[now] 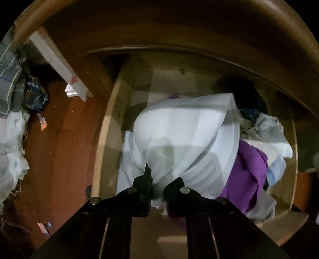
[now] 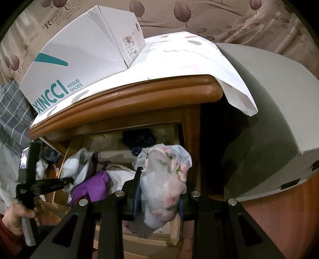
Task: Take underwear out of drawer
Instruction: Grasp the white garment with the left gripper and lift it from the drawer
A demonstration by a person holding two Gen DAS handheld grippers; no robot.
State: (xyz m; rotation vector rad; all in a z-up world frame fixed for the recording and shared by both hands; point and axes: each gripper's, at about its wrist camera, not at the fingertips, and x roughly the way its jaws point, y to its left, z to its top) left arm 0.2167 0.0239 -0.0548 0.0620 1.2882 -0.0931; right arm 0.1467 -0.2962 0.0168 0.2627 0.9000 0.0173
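Leaf-patterned wallpaper [image 2: 199, 16] backs a brown wooden nightstand [image 2: 127, 99] whose top carries a white cloth [image 2: 179, 53] and a white shoe box [image 2: 79, 45]. Below it the drawer [image 1: 105, 127] stands pulled out, stuffed with clothes. The left gripper [image 1: 158, 179] points steeply down into it, its jaws pinched together on a fold of pale white underwear [image 1: 179, 135] that drapes over the pile; a purple garment [image 1: 247, 175] lies just beside it, with dark and grey pieces behind. The right gripper [image 2: 159, 191] is clamped on a bundle of floral underwear [image 2: 167, 179], held above the drawer's front. From the right wrist view, a hand [image 2: 14, 217] in a red sleeve grips the left tool's handle at the left edge. A reddish floor [image 1: 59, 159] beside the drawer has scraps of litter on it.
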